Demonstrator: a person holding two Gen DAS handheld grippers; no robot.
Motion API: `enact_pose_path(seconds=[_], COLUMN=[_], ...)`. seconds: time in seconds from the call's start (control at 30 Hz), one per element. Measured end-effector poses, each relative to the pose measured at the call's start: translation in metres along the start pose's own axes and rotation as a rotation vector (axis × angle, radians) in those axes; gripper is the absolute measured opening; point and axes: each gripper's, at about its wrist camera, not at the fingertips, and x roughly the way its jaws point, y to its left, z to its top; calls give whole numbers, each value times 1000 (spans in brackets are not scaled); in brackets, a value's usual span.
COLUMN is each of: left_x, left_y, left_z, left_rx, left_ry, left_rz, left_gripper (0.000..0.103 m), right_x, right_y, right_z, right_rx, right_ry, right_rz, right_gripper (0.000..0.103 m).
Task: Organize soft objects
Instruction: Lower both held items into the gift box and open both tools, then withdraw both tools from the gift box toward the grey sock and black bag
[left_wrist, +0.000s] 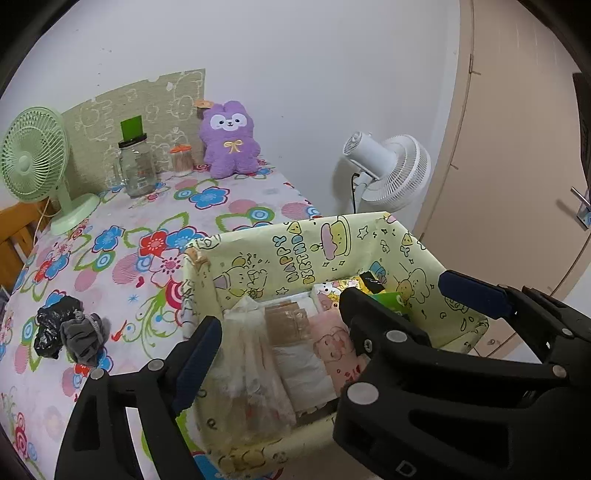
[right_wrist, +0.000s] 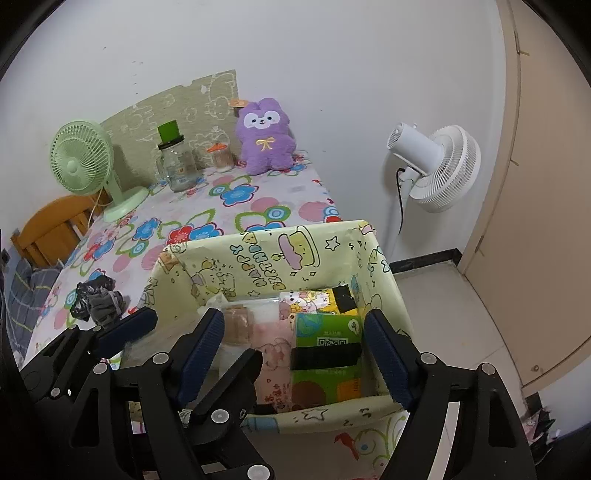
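A box lined with yellow birthday-print paper (left_wrist: 332, 236) (right_wrist: 280, 258) stands at the near right end of the flowered table. Inside lie a clear plastic bag (left_wrist: 251, 350), a pink bear-print pack (right_wrist: 273, 343) and a green tissue pack (right_wrist: 325, 332) with a black band. My left gripper (left_wrist: 295, 325) is open above the bag and pink pack, its right finger hidden behind the other gripper. My right gripper (right_wrist: 295, 314) (left_wrist: 397, 286) is open over the green pack, pads clear of it. A purple plush (left_wrist: 229, 140) (right_wrist: 266, 136) sits at the back. A black bag and grey cloth (left_wrist: 70, 332) (right_wrist: 96, 299) lie left.
A green desk fan (left_wrist: 33, 162), a glass jar (left_wrist: 136, 170) and a small orange-lidded jar (left_wrist: 181, 158) stand along the back wall. A white floor fan (right_wrist: 436, 166) and a beige door (right_wrist: 546, 184) are to the right. A wooden chair (right_wrist: 48, 229) is at the left.
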Motion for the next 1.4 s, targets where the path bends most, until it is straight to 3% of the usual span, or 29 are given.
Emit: enact_pose_path(seconds=[0.57,0.77,1.4], left_x=[-44,-58,-97], left_y=[15,25,66], left_z=[-1,-3,-6], left_rx=[4,2,-15], left_ry=[-61,-91,-143], left_rz=[50,102,131], left_gripper=[95,102,102], right_x=[-34,-44,-67], right_y=[31,44,95], right_z=[1,0,4], right_rx=[-23,-17,-43], right_ry=[-66,-88,-138], right_rz=[10,7,28], right_gripper=[92,97,99])
